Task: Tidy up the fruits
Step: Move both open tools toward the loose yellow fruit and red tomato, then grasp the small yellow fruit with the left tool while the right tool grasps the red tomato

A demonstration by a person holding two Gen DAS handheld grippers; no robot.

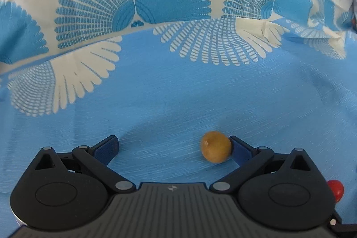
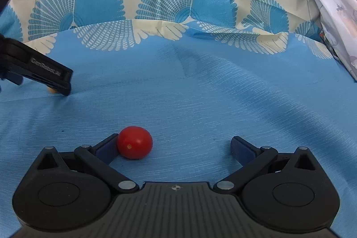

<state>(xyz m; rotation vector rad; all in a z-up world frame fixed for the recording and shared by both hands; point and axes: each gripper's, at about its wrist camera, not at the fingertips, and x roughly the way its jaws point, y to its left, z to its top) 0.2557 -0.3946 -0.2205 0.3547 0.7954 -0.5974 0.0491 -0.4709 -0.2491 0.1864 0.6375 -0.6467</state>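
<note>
Separately, each gripper gapes wide over the blue cloth (image 1: pixel 178 93): the left gripper (image 1: pixel 175 148) has a tan fruit (image 1: pixel 216 147) against its right finger, the right gripper (image 2: pixel 175 147) a red tomato (image 2: pixel 134 142) against its left finger (that tomato barely shows in the left view).

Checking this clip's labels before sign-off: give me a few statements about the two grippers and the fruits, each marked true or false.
1. The left gripper is open. True.
2. The yellow-brown fruit lies by the left gripper's left-hand finger. False: it sits against the right-hand finger.
3. The red tomato is clamped between both fingers of the right gripper. False: that gripper is open, and only its left-hand finger is at the tomato.
4. Both fruits rest on the blue cloth. True.
</note>
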